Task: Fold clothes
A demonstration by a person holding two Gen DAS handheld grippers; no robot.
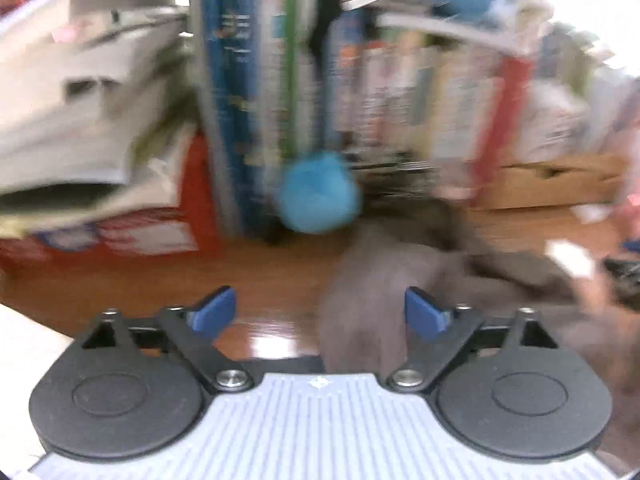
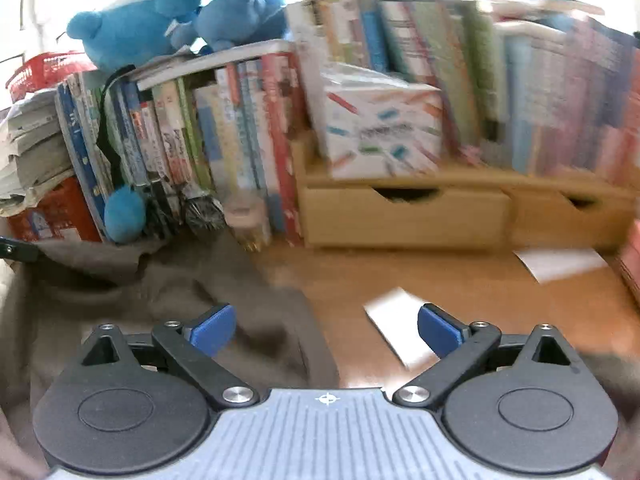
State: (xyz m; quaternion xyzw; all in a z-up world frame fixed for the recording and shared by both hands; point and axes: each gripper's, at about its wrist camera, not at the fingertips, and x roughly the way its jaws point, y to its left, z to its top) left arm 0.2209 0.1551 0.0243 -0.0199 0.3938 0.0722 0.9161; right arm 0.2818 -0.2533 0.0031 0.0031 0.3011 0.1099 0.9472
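Note:
A grey-brown garment (image 1: 420, 276) lies crumpled on the wooden table (image 1: 248, 276), to the right of centre in the blurred left wrist view. My left gripper (image 1: 320, 314) hovers above the table with its blue fingers (image 1: 214, 312) spread wide and nothing between the pads; the cloth lies below, under the right finger. In the right wrist view the same garment (image 2: 160, 300) covers the left half of the table. My right gripper (image 2: 326, 330) is open over the garment's right edge, holding nothing.
Rows of books (image 2: 224, 136) and a wooden drawer unit (image 2: 404, 208) line the back of the table. Blue plush toys (image 2: 168, 12) sit on the books, one blue ball (image 1: 318, 196) hangs low. White paper slips (image 2: 400, 328) lie on the table (image 2: 480, 288) at right. Stacked papers (image 1: 80, 100) stand at left.

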